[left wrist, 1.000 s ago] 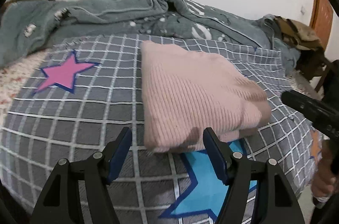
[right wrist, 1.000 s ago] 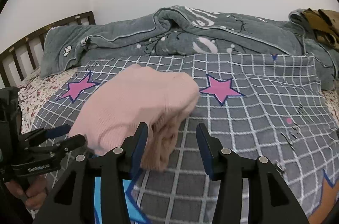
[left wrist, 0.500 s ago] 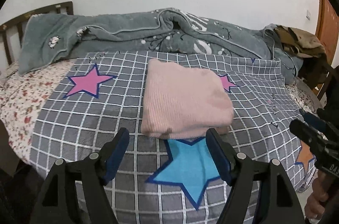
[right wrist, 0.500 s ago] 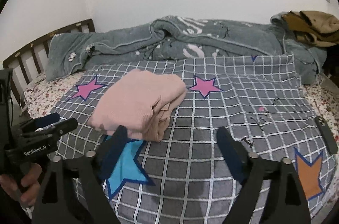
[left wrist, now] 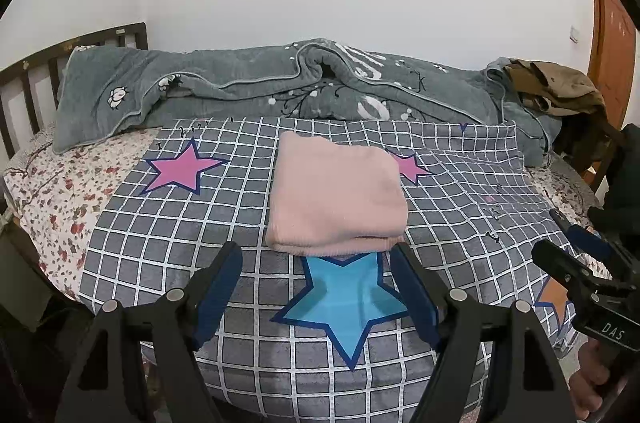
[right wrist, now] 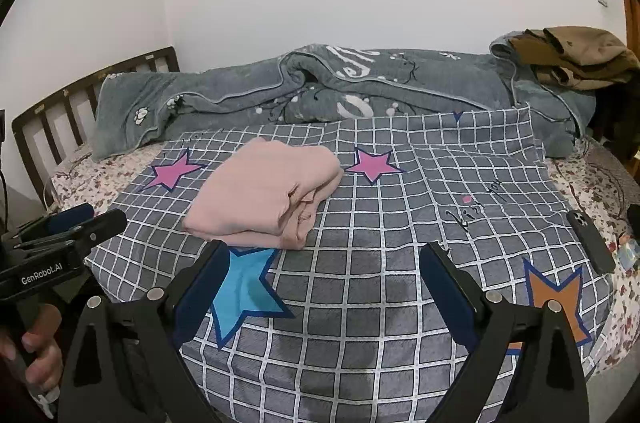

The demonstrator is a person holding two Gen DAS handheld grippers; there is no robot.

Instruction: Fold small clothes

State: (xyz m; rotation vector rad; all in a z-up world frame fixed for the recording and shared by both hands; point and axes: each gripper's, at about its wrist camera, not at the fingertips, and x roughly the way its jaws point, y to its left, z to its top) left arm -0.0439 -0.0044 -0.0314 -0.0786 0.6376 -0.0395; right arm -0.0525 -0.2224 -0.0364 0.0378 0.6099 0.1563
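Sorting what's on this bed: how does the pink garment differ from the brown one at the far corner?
The pink garment is folded into a neat stack; the brown garment lies in a crumpled heap. The pink garment rests mid-bed on the grey checked sheet; the brown garment sits at the far right end, on or just behind the grey quilt. Neither is held by a tool; both tools stand open.

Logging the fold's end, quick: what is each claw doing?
Left claw: open, holding nothing.
Right claw: open, holding nothing.
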